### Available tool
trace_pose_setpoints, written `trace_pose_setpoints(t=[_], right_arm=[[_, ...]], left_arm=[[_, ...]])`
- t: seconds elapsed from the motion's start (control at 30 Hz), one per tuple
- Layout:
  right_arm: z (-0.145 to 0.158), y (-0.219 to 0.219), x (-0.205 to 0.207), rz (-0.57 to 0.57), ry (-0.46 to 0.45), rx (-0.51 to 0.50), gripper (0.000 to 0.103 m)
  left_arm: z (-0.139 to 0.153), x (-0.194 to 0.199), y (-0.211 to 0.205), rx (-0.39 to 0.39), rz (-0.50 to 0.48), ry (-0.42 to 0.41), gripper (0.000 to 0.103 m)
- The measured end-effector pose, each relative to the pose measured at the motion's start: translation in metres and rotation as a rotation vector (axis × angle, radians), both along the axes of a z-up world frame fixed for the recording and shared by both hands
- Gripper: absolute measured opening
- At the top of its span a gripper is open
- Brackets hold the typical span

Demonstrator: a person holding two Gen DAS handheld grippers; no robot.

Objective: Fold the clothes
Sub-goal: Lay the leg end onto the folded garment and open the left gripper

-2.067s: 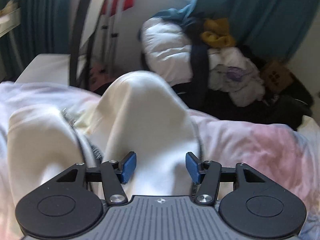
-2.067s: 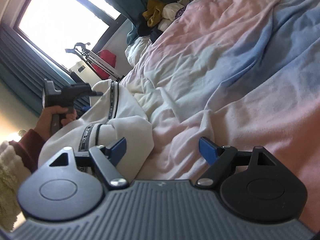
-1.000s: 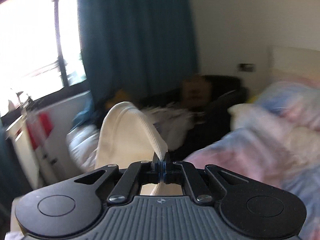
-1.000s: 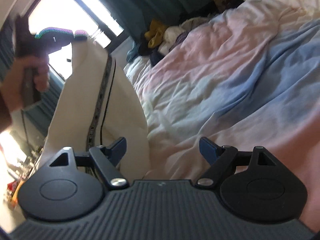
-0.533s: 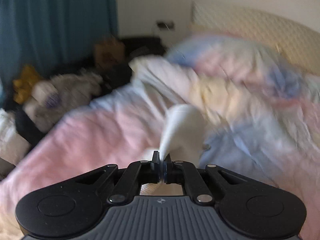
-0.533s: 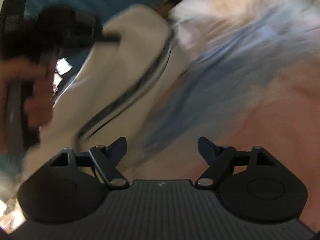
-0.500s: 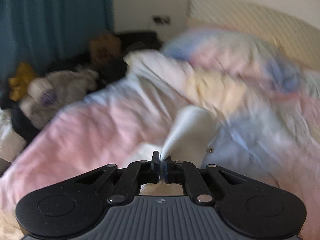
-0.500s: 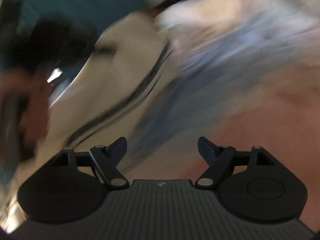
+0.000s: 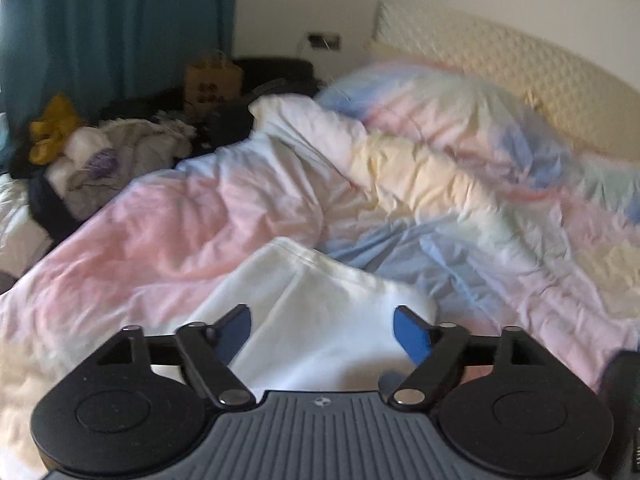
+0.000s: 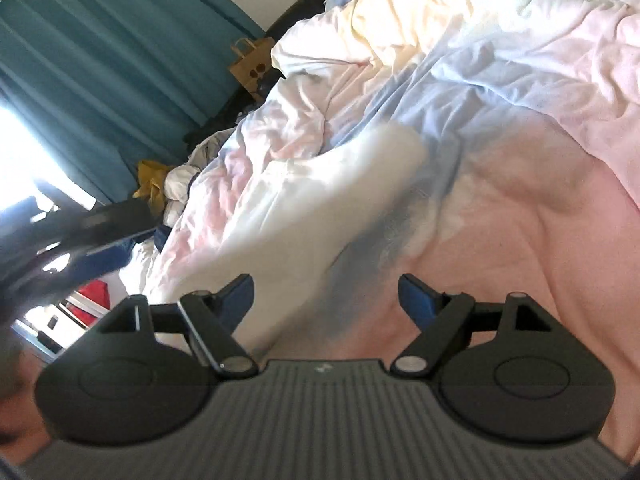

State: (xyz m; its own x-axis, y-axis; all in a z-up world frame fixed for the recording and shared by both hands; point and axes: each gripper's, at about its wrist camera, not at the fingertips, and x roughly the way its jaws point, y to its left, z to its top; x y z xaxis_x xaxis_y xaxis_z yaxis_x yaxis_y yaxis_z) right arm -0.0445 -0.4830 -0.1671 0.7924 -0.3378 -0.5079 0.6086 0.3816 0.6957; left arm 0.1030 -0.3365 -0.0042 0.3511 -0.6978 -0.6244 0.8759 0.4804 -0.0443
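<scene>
White garment (image 9: pixel 320 312) lies on the bed's pastel duvet (image 9: pixel 180 216), doubled over with a rounded folded edge at the far end — looks like one fold in, though how many more it needs I can't judge from here. Left gripper (image 9: pixel 322 330) sits right over its near end, fingers opening and already wide, cloth below the gap but no pad pressing on it. Right gripper (image 10: pixel 326 294) is spread wide too and empty, beside the garment's near edge. Left to do, my guess: square up, maybe another fold, then the clothes pile (image 9: pixel 92 160) by the curtain. Readable text: none — paper bag (image 9: pixel 213 80) print is too blurred.
</scene>
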Motion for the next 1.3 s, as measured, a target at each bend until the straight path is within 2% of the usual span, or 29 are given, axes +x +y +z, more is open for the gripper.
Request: trace_pose_setpoints(t=[0.1, 0.23, 0.37, 0.5, 0.6, 0.67, 0.73, 0.8, 0.87, 0.93, 0.97, 1.0, 1.03, 1.1, 1.2, 1.3], right_arm=[[0.004, -0.001, -0.005, 0.019, -0.044, 0.021, 0.082], [0.005, -0.007, -0.014, 0.038, -0.115, 0.088, 0.083], [-0.005, -0.018, -0.020, 0.040, -0.161, 0.231, 0.083], [-0.017, -0.028, -0.025, 0.012, -0.150, 0.358, 0.083], [-0.025, -0.041, -0.020, -0.049, -0.148, 0.433, 0.083], [-0.032, -0.052, -0.009, -0.098, -0.099, 0.470, 0.082], [-0.041, -0.063, 0.002, -0.143, -0.052, 0.493, 0.082], [-0.042, -0.070, 0.016, -0.160, -0.026, 0.454, 0.082], [-0.035, -0.073, 0.030, -0.155, 0.006, 0.360, 0.079], [-0.028, -0.075, 0.043, -0.141, 0.046, 0.254, 0.067], [-0.028, -0.077, 0.047, -0.141, 0.054, 0.229, 0.063], [-0.031, -0.079, 0.049, -0.145, 0.056, 0.225, 0.056], [-0.034, -0.081, 0.051, -0.152, 0.064, 0.226, 0.042], [-0.038, -0.086, 0.051, -0.167, 0.077, 0.223, 0.022], [-0.034, -0.092, 0.051, -0.182, 0.070, 0.198, 0.012], [-0.014, -0.093, 0.054, -0.194, 0.030, 0.106, 0.010]], left_arm=[[0.013, -0.015, 0.058, -0.069, 0.112, 0.048, 0.081], [0.014, -0.037, 0.152, -0.123, 0.311, 0.112, 0.082], [-0.002, -0.060, 0.253, -0.214, 0.545, 0.185, 0.082], [-0.027, -0.078, 0.345, -0.323, 0.737, 0.271, 0.082], [-0.052, -0.083, 0.398, -0.465, 0.866, 0.374, 0.082], [-0.064, -0.082, 0.419, -0.551, 0.925, 0.432, 0.082], [-0.068, -0.079, 0.429, -0.585, 0.955, 0.446, 0.082], [-0.071, -0.076, 0.435, -0.611, 0.967, 0.454, 0.082], [-0.071, -0.074, 0.437, -0.632, 0.958, 0.455, 0.082], [-0.074, -0.072, 0.437, -0.637, 0.967, 0.469, 0.083], [-0.075, -0.072, 0.436, -0.639, 0.971, 0.480, 0.083], [-0.076, -0.073, 0.435, -0.640, 0.970, 0.483, 0.083], [-0.076, -0.075, 0.434, -0.641, 0.969, 0.486, 0.083], [-0.077, -0.076, 0.433, -0.645, 0.971, 0.482, 0.083], [-0.078, -0.077, 0.434, -0.652, 0.980, 0.485, 0.083], [-0.079, -0.076, 0.434, -0.654, 0.987, 0.482, 0.083]])
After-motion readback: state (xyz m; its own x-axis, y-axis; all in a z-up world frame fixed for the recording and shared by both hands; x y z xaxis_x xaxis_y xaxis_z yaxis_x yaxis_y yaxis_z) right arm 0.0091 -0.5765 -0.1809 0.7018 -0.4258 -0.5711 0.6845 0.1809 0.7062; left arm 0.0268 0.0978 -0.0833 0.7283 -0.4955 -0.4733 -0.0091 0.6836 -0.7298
